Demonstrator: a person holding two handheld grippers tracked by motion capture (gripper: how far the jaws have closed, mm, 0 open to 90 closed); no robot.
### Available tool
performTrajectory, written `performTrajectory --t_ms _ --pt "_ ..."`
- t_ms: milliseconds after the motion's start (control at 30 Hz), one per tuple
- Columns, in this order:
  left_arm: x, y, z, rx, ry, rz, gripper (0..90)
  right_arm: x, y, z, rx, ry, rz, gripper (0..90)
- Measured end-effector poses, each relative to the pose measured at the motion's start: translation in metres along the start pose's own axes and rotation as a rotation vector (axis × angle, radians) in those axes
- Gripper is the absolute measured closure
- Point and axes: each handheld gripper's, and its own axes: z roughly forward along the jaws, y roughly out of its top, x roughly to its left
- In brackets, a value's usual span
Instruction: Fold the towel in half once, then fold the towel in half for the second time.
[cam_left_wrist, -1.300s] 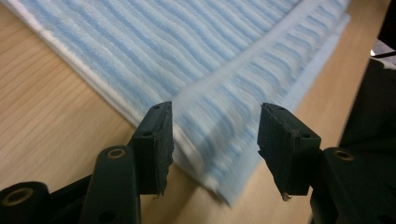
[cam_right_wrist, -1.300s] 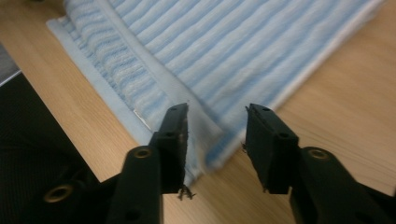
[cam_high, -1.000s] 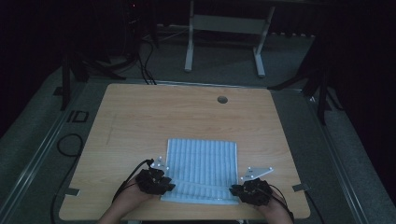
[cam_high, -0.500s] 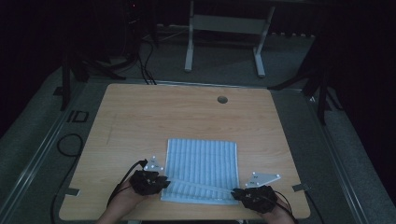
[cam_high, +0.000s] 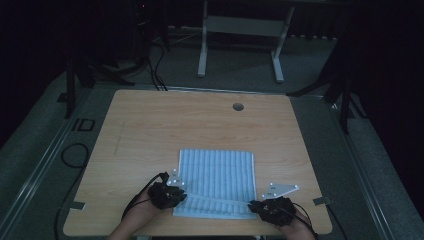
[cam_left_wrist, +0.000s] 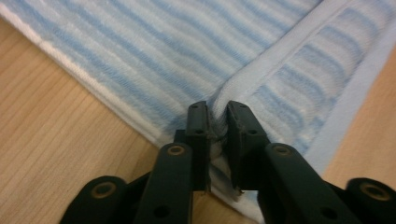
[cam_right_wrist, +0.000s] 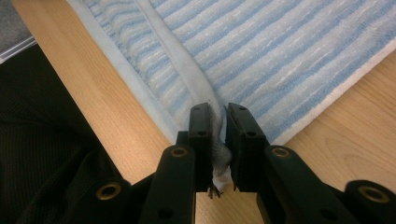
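Wooden surface (cam_high: 200, 130), seen from above. Near its front edge, a blue-and-white striped towel (cam_high: 217, 172), lying flat, front hem lifted slightly. At the towel's front corners, left claw (cam_left_wrist: 215, 122) and right claw (cam_right_wrist: 218, 122), each pinched tight on the hem.

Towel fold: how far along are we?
Done: both near corners are gripped, the left gripper and right gripper each shut on the towel. In hand: the near edge is lifted and turned over in a narrow strip. Left: nearly the whole fold, since most of the towel lies flat on the table.
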Motion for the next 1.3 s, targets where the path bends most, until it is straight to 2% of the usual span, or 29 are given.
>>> performTrajectory --t_ms 67,133,200,300,333,400,433,533,667,700,900,1033,1067,1167,1300 --pt "-0.002 0.0 -0.008 -0.032 -0.002 -0.007 80.3 0.0 0.001 -0.001 -0.002 0.0 -0.004 80.4" --pt "-0.002 -0.001 -0.018 -0.062 -0.033 -0.029 80.3 0.001 0.002 -0.004 -0.01 -0.003 -0.005 80.3" --pt "-0.004 -0.005 -0.027 -0.078 -0.041 -0.031 80.2 0.003 0.002 -0.008 -0.02 0.002 -0.007 80.3" --pt "-0.009 -0.014 -0.035 -0.065 -0.107 -0.031 79.8 0.008 0.0 -0.011 -0.024 0.014 -0.016 80.2" --pt "-0.011 -0.017 -0.036 -0.047 -0.145 -0.023 78.8 0.011 -0.001 -0.011 -0.018 0.023 -0.016 80.0" --pt "-0.014 -0.024 -0.039 -0.032 -0.165 -0.018 73.6 0.015 -0.006 -0.011 -0.002 0.037 -0.025 77.8" --pt "-0.015 -0.027 -0.04 -0.02 -0.177 -0.028 65.6 0.017 -0.008 -0.011 0.003 0.044 -0.024 76.7" --pt "-0.014 -0.033 -0.045 -0.033 -0.215 -0.055 57.5 0.019 -0.013 -0.013 0.019 0.039 -0.037 72.0" --pt "-0.009 -0.034 -0.05 -0.034 -0.175 -0.071 56.6 0.014 -0.014 -0.021 0.002 0.027 -0.014 68.1" --pt "-0.007 -0.033 -0.05 -0.03 -0.156 -0.072 54.1 0.013 -0.013 -0.022 -0.004 0.023 -0.01 67.1" --pt "0.006 -0.022 -0.04 0.006 -0.102 -0.07 54.2 -0.005 -0.001 -0.021 -0.009 -0.019 -0.005 62.8" --pt "0.02 -0.01 -0.033 0.001 -0.079 -0.083 51.1 -0.026 0.012 -0.015 -0.022 -0.034 0.015 58.5" --pt "0.024 -0.006 -0.032 -0.005 -0.084 -0.09 51.0 -0.031 0.016 -0.014 -0.022 -0.044 0.02 58.0" --pt "0.035 0.004 -0.027 -0.02 -0.068 -0.086 51.0 -0.048 0.028 -0.01 -0.019 -0.08 0.024 57.1" --pt "0.053 0.019 -0.019 -0.023 -0.038 -0.107 50.5 -0.071 0.043 -0.004 -0.005 -0.119 0.044 56.4"
